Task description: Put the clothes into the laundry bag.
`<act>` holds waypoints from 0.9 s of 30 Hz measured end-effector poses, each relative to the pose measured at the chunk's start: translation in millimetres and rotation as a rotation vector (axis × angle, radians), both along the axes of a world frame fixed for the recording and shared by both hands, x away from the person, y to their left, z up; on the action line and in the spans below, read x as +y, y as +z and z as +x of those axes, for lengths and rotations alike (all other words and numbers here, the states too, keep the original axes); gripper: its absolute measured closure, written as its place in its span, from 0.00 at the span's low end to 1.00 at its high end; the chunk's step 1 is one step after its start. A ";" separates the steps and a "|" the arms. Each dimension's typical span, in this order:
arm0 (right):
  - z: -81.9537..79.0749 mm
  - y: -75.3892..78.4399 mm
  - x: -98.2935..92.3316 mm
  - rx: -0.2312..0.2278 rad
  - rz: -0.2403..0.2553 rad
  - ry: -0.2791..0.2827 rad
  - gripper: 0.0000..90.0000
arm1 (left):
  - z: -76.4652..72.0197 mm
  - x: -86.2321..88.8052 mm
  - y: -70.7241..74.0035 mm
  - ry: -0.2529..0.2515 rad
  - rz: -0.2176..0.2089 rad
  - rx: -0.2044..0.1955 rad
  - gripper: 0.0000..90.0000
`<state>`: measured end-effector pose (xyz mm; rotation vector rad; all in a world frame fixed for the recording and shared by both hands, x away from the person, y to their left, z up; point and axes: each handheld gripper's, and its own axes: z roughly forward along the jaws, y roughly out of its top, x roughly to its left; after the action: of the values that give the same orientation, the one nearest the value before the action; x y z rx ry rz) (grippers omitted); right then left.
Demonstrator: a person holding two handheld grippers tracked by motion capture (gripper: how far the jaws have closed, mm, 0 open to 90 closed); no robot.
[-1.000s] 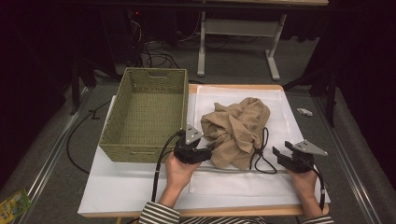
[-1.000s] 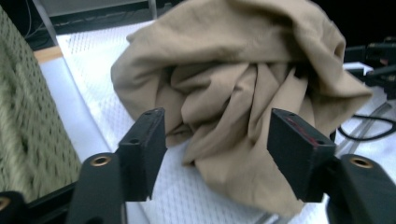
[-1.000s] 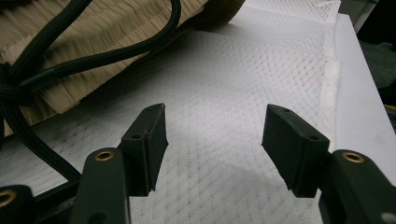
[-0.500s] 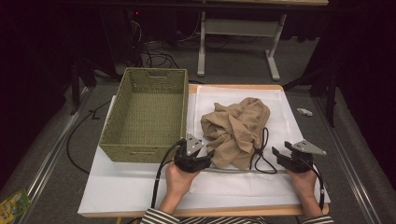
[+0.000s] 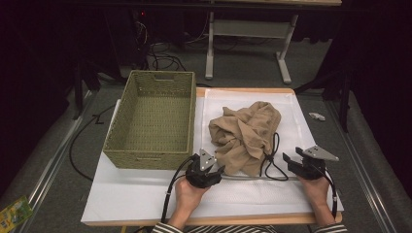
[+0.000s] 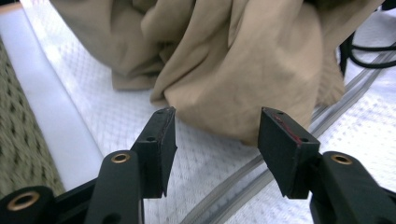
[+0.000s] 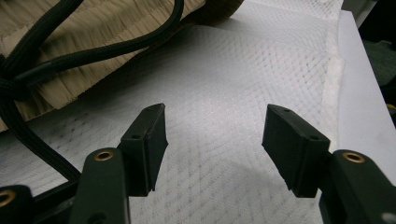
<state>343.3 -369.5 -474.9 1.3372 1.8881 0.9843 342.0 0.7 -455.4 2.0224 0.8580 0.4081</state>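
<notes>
Tan cloth (image 5: 245,137), crumpled in a loose heap on the white mesh mat (image 5: 296,131) at the middle of the counter (image 5: 141,194), just right of the woven basket (image 5: 153,121); a black cord (image 5: 272,158) loops out of its near right side. Judgement: light, soft, no stiffness, so it will sag and trail when lifted, and the folds may slide over one another; not fragile. Best hold looks like a thick fold at the near lower edge, pinched deep so more than 1 layer is caught; the cord could snag or drag. Left gripper (image 6: 217,133): jaws apart, the rounded near fold of the cloth just beyond and between the tips, pads not pressing on it; these jaws have just been closing, with cloth at their mouth but not yet clamped. Right gripper (image 7: 215,135): jaws wide apart over bare mat, nothing between them, cord and cloth edge off to its left. Against the frame 1 s back: left gripper (image 5: 204,171) has come down and toward the person, from over the cloth's near left edge to mat level at its near corner; right gripper (image 5: 305,164) unchanged; cloth heap and basket unmoved
</notes>
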 end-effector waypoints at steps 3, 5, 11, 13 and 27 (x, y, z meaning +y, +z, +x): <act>0.4 -0.2 1.6 0.005 -0.016 0.014 0.49 | -0.2 0.7 -5.7 0.009 -0.008 0.006 0.50; 1.0 -0.3 2.0 0.012 -0.027 0.025 0.50 | -1.5 1.3 -10.1 0.014 -0.008 0.015 0.50; 1.2 0.4 -0.7 0.018 0.005 0.021 0.48 | -2.2 5.4 -18.8 0.026 0.029 0.023 0.45; 1.7 0.8 -2.8 0.019 0.031 0.006 0.43 | -1.3 8.9 -24.1 0.037 0.011 0.045 0.45; -9.9 35.7 12.1 -0.005 0.116 0.161 0.30 | 2.1 3.0 -29.0 0.056 0.077 0.076 0.42</act>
<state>333.4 -357.5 -439.2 1.2608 1.9858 1.1929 344.1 3.7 -484.5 2.0996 0.9603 0.4033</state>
